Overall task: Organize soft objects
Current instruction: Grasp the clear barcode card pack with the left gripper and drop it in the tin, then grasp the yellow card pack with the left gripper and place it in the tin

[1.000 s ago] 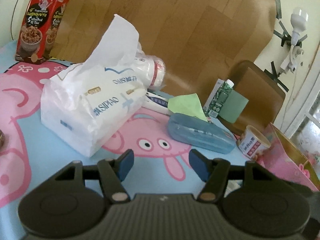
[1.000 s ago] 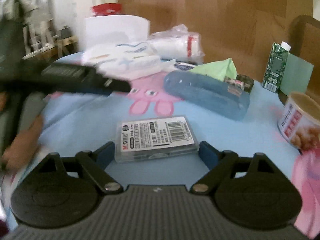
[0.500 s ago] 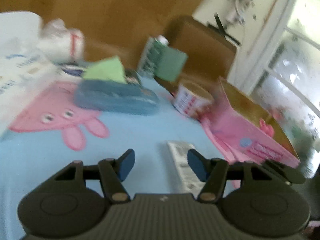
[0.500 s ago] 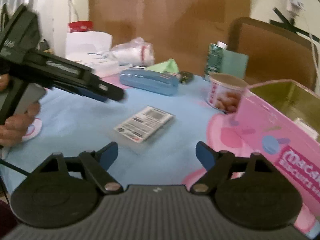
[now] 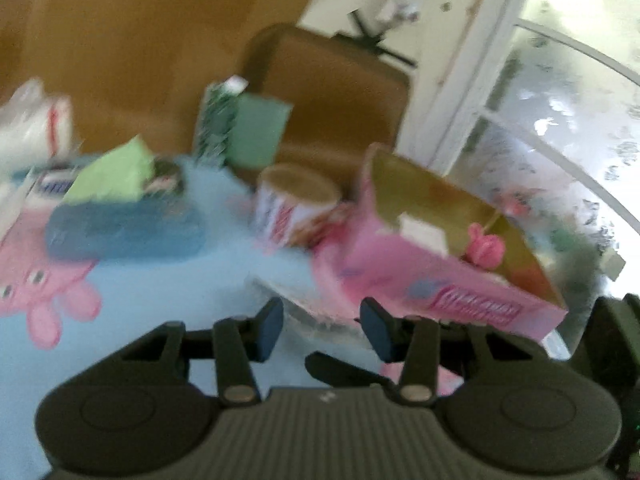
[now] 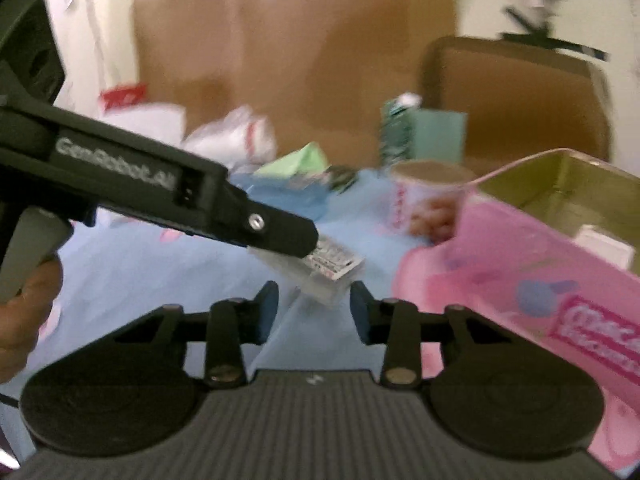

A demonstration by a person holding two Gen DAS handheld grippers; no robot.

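My left gripper [image 6: 304, 240] reaches in from the left of the right-wrist frame and appears to grip the clear packet [image 6: 332, 266], lifted and tilted. My right gripper [image 6: 314, 312] waits below it, jaws apart and empty. The pink box [image 6: 520, 264] lies right.

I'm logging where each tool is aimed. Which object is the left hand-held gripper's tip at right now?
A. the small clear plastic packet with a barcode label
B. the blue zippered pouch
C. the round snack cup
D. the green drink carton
A: in the right wrist view the left hand-held gripper has its tip on the small clear plastic packet with a barcode label, whose end looks tilted.
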